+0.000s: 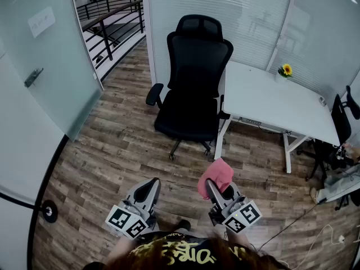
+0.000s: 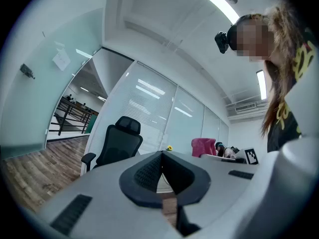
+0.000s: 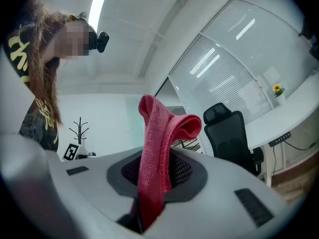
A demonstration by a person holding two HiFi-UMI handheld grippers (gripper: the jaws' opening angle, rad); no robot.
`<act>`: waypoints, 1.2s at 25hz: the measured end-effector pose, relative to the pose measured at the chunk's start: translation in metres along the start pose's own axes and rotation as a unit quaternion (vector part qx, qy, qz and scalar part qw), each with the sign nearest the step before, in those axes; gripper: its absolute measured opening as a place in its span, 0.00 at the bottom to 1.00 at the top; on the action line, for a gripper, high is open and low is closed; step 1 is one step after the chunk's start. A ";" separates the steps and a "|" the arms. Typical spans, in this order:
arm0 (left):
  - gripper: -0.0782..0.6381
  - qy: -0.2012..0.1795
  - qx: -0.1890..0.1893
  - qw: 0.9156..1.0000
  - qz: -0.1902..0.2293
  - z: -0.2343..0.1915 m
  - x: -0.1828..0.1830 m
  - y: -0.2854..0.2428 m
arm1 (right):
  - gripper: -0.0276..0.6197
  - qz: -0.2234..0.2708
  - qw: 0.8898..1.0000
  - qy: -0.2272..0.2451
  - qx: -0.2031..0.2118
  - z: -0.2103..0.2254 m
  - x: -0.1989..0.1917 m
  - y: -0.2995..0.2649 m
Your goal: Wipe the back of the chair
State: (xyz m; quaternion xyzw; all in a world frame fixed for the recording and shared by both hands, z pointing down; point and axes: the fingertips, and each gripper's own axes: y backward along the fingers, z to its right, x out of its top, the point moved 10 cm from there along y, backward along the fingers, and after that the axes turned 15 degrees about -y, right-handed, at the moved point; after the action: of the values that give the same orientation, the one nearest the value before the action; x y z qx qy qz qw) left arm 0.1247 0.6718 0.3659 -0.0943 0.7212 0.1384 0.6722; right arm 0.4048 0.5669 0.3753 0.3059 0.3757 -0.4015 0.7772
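Observation:
A black office chair with a headrest stands on the wood floor, its back toward the glass wall and its seat facing me. It also shows in the left gripper view and the right gripper view. My right gripper is shut on a pink cloth, which sticks up from the jaws. My left gripper is shut with nothing in it, its jaws pressed together. Both grippers are held low, well short of the chair.
A white desk with a small yellow flower stands right of the chair. A second dark chair and clutter sit at the far right. A glass door is on the left, a railing beyond.

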 end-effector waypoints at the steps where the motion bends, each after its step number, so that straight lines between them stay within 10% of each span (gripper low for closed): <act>1: 0.10 -0.001 -0.004 1.000 0.004 -0.001 0.002 0.002 | 0.15 0.000 1.000 0.009 -0.003 -0.004 0.001 0.000; 13: 0.10 0.002 -0.099 0.995 0.000 -0.036 0.008 0.053 | 0.15 0.019 0.993 0.035 -0.112 -0.076 -0.047 0.012; 30: 0.10 -0.005 -0.161 0.987 -0.010 -0.102 0.006 0.153 | 0.15 0.034 0.988 0.018 -0.147 -0.191 -0.140 -0.016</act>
State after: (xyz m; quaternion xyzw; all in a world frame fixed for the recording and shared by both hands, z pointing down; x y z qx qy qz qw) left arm -0.0209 0.7834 0.3772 -0.2081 0.6853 0.2462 0.6530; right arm 0.2709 0.7623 0.3875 0.2082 0.4339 -0.3094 0.8202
